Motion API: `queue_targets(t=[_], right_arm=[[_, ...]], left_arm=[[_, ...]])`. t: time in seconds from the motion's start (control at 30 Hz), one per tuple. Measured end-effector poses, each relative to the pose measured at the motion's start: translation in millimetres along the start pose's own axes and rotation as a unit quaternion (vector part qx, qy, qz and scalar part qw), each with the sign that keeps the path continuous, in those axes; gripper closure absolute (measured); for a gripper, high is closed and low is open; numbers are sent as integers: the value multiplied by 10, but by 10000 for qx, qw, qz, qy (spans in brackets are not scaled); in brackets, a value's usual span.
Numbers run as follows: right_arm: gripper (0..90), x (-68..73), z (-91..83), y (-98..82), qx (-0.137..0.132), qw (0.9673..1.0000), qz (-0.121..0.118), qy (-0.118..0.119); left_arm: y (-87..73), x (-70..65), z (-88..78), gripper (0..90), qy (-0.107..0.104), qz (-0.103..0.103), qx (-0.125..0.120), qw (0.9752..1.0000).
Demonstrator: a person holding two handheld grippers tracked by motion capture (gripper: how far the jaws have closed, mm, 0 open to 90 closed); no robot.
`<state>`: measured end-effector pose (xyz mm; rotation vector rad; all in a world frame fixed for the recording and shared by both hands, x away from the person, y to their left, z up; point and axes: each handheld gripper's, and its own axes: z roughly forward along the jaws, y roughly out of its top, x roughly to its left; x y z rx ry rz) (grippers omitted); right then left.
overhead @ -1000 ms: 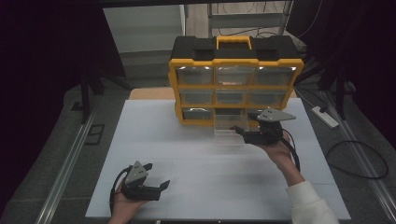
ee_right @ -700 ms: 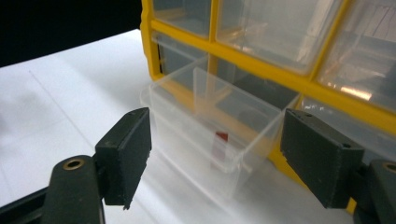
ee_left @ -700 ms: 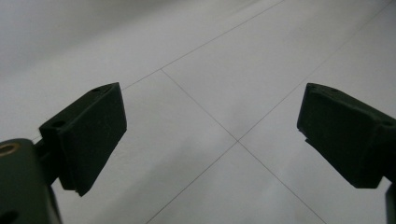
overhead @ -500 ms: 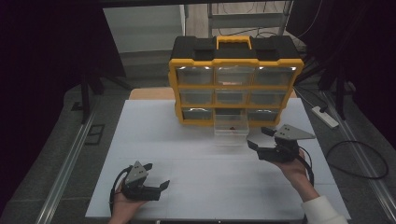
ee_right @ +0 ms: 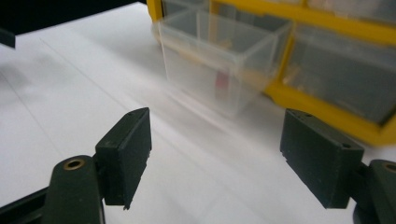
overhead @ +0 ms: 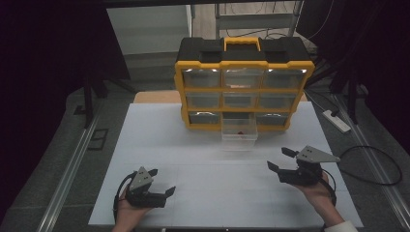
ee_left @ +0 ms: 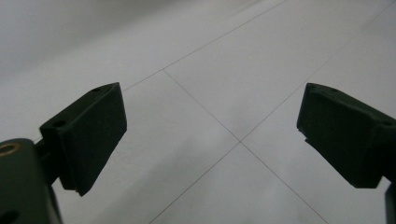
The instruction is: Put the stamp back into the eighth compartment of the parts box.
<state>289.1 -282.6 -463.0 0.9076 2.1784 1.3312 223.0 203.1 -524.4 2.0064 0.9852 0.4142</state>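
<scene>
While the clear drawer (overhead: pixel 238 133) stands pulled out of the bottom row of the yellow organizer (overhead: pixel 243 87), resting on the white table (overhead: pixel 203 164) with a small red thing (overhead: pixel 239 131) inside, both grippers sit well back from it near the table's front edge. Held at the right, the right gripper (overhead: pixel 282 159) has its jaws spread wide with nothing between them, pointing toward the drawer (ee_right: pixel 219 60) and well apart from it. At the left, the left gripper (overhead: pixel 161 181) rests low over the table (ee_left: pixel 224 93), its jaws likewise released and empty.
</scene>
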Motion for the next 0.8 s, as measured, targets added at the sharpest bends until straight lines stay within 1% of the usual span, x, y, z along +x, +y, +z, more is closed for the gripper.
queue_targets(t=[0.17,0.33,0.63,0.8], right_arm=[[259,-41,-141,-222,111,9999,64,-31],[258,-40,-190,-361,221,9997,68,40],[257,-36,-166,-367,258,9997,17,36],[257,-49,-179,-360,196,9998,49,18]], left_arm=[[11,7,23,84,11,10,13,10000],[11,6,29,84,22,18,32,10000],[9,-1,34,84,7,40,57,10000],[12,0,37,84,17,40,53,10000]])
